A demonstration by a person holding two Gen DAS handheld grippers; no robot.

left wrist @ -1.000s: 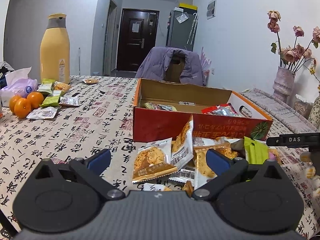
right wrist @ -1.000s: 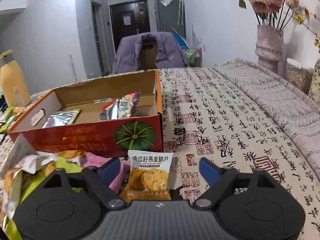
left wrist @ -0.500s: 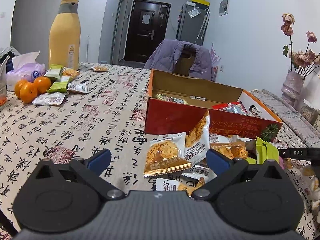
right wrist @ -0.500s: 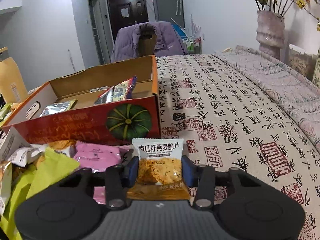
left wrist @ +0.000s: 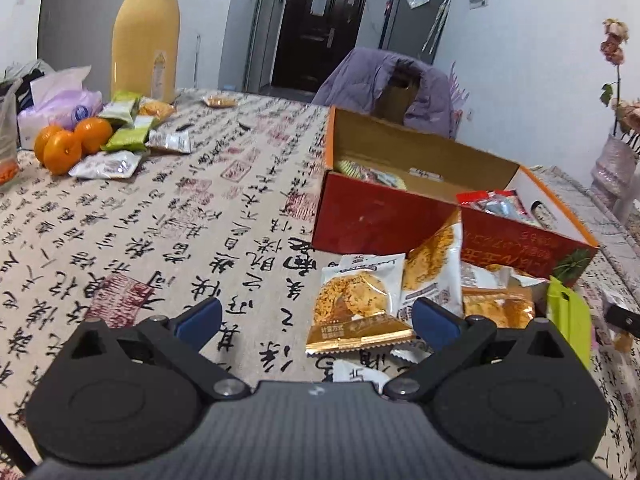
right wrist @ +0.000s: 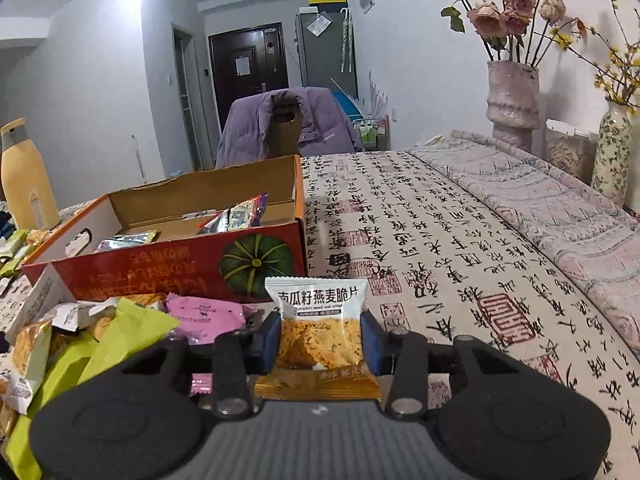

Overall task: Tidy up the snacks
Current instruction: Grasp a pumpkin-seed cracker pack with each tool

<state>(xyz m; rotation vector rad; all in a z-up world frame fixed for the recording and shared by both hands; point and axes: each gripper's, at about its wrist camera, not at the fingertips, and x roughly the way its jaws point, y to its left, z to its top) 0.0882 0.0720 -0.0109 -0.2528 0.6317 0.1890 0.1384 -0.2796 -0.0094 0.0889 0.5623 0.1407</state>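
White-topped, golden oat-crisp packet (right wrist: 318, 332)

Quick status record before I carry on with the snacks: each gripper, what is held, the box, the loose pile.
right gripper: shut on the oat crisp packet, pads pressing both its sides
left gripper: open, nothing between the pads, pointing at the snack pile
box: open-topped, red front, a few packets already inside
snack pile: loose on the tablecloth in front of the box
far corner: oranges, more packets, yellow bottle
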